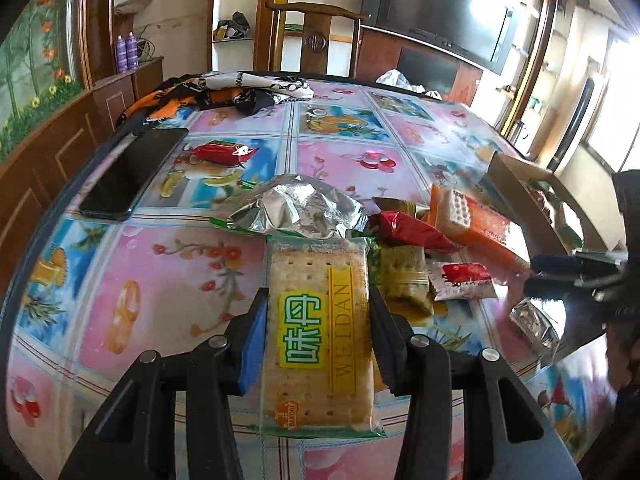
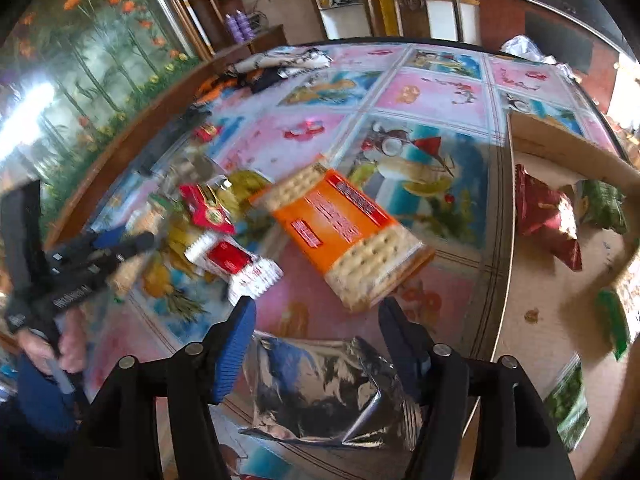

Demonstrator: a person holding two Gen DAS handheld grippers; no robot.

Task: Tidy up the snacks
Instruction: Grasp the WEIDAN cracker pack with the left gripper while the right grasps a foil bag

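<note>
My left gripper (image 1: 318, 304) is shut on a green-and-yellow cracker pack (image 1: 320, 332), which lies lengthwise between its blue pads just above the table. Beyond it lie a silver foil bag (image 1: 298, 208), a red pack (image 1: 408, 228), an orange cracker pack (image 1: 476, 224) and a small red-and-white pack (image 1: 460, 280). My right gripper (image 2: 316, 312) is open above a silver foil pack (image 2: 328, 392) that lies between its fingers. The orange cracker pack (image 2: 344, 232) and the red-and-white pack (image 2: 236, 264) lie just ahead of it. The left gripper also shows in the right wrist view (image 2: 132, 244), blurred.
A cardboard box (image 2: 560, 152) at the right holds red and green snack bags (image 2: 548, 216). A black phone (image 1: 132, 172) lies at the table's left. Patterned cloth (image 1: 224, 92) is heaped at the far edge. A wooden chair (image 1: 316, 36) stands behind the table.
</note>
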